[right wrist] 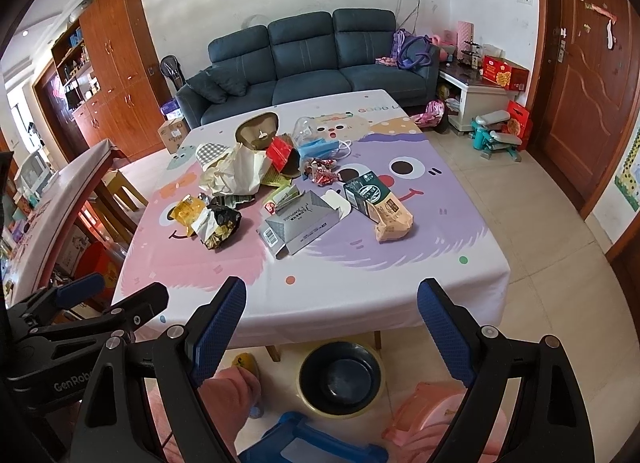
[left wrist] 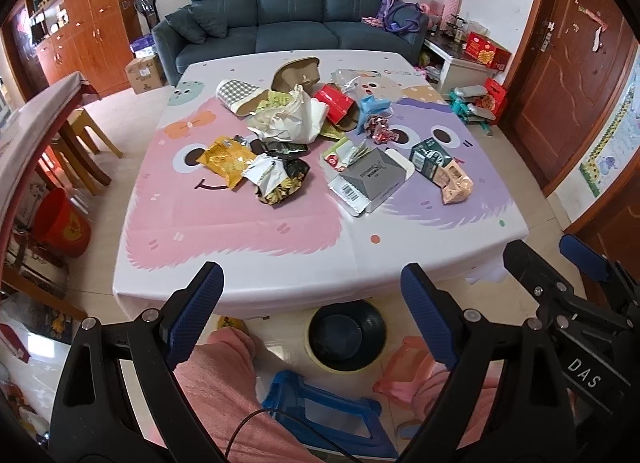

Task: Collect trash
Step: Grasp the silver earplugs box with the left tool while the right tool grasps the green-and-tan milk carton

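Trash lies piled on the table (left wrist: 240, 255) with the cartoon cloth: a yellow snack bag (left wrist: 226, 159), a black-and-gold wrapper (left wrist: 280, 183), a grey flattened box (left wrist: 372, 179), a green carton (left wrist: 432, 159), a peach packet (left wrist: 456, 185), a white paper bag (left wrist: 292, 119) and a red box (left wrist: 334, 103). The same pile shows in the right wrist view, with the grey box (right wrist: 296, 227) nearest. A black trash bin (left wrist: 346, 335) stands on the floor under the table's near edge; it also shows in the right wrist view (right wrist: 340, 377). My left gripper (left wrist: 312, 283) and right gripper (right wrist: 332, 299) are open and empty, above the near edge.
A blue stool (left wrist: 320, 415) and a pink stool (left wrist: 404, 371) stand by my legs. A blue sofa (left wrist: 288, 19) is behind the table. A wooden table (left wrist: 36, 111) and red bucket (left wrist: 64, 223) are at the left. A door (right wrist: 580, 103) is at the right.
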`<action>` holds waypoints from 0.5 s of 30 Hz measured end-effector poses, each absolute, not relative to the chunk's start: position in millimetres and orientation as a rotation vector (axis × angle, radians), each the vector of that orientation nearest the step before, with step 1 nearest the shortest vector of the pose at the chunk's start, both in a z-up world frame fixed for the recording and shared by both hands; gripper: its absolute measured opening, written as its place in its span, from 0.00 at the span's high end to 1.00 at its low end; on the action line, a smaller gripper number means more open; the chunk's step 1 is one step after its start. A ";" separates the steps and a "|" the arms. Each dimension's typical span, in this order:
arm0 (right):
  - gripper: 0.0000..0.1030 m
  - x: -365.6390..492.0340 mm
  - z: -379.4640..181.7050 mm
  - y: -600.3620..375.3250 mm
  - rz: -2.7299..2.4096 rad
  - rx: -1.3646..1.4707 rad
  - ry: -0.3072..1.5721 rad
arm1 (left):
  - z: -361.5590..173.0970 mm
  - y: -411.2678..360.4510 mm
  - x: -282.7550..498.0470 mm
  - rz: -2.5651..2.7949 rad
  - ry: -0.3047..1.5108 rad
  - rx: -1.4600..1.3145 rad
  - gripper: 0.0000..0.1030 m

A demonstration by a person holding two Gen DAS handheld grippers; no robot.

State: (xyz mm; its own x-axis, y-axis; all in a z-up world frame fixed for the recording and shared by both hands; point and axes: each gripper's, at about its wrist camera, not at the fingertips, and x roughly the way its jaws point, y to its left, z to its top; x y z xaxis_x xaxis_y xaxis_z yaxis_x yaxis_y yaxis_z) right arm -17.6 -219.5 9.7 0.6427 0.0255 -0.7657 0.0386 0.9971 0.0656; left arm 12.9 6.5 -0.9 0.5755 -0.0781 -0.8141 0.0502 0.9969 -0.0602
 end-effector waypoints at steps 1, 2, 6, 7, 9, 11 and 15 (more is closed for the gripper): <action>0.13 -16.9 9.6 -218.4 -0.005 0.081 0.872 | -2.0 6.6 13.8 -0.085 0.957 -0.039 0.14; 0.13 -16.5 9.3 -217.4 -0.004 0.082 0.870 | -3.2 7.2 15.4 -0.099 0.960 -0.049 0.14; 0.13 -5.8 15.2 -215.0 -0.002 0.080 0.868 | -6.4 9.5 21.1 -0.150 0.967 -0.077 0.14; 0.13 -2.2 16.8 -214.3 -0.004 0.076 0.868 | -6.7 10.5 24.4 -0.172 0.969 -0.087 0.14; 0.13 6.1 20.7 -213.9 -0.008 0.062 0.862 | -6.2 12.5 30.6 -0.211 0.972 -0.110 0.14; 0.13 12.0 21.6 -217.9 -0.004 0.059 0.856 | -3.7 14.5 42.5 -0.237 0.980 -0.131 0.14; 0.13 34.7 21.7 -226.4 -0.018 0.047 0.849 | 3.3 7.6 68.2 -0.246 0.958 -0.062 0.14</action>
State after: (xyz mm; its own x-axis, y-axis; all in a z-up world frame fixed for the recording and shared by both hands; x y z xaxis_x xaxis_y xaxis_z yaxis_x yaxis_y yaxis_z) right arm 34.7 -226.4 21.7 0.6605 0.0026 -0.7508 0.0349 0.9988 0.0342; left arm 68.2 7.6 3.3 0.5492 -0.2350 -0.8020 0.1805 0.9703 -0.1608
